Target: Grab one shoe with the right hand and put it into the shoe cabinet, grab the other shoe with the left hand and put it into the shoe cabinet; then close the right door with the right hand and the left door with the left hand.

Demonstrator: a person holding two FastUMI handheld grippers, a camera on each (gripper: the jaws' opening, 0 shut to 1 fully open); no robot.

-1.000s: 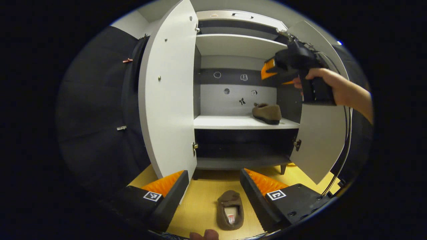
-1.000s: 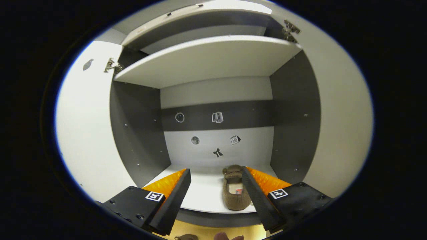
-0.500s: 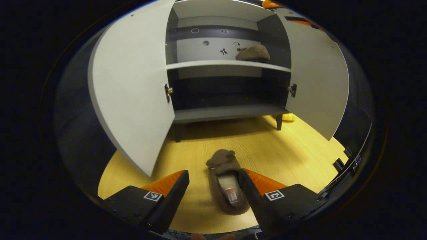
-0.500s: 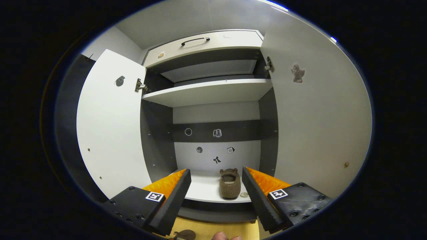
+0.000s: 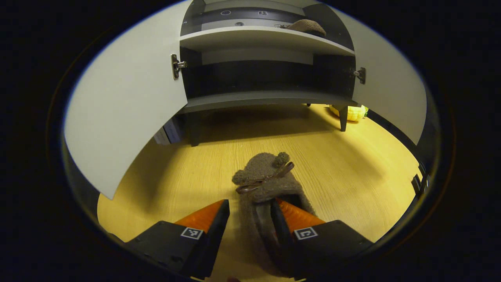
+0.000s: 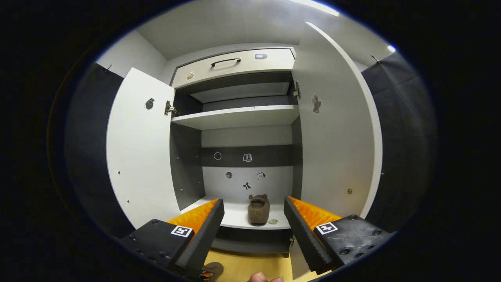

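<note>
With my left tool [image 5: 245,231] open astride the slipper's [image 5: 266,184] side wall and the right tool [image 6: 253,227] released, I fear the soft wall slipping out.

Left gripper [image 5: 246,219] with black angular finger mounts, square coded marker on each, right gripper [image 6: 253,223] alike, round screws showing

You have 2 shoes: 1 on the floor [image 5: 270,184] and 1 on the shelf [image 6: 258,205]. The cabinet [image 6: 235,117] has 2 doors, left [image 6: 139,156] and right [image 6: 332,137], and 1 drawer [image 6: 235,68] on top. You can count 5 stickers on its back wall, 1 on each door, and 2 grippers, left [image 5: 250,219] and right [image 6: 254,219]
</note>
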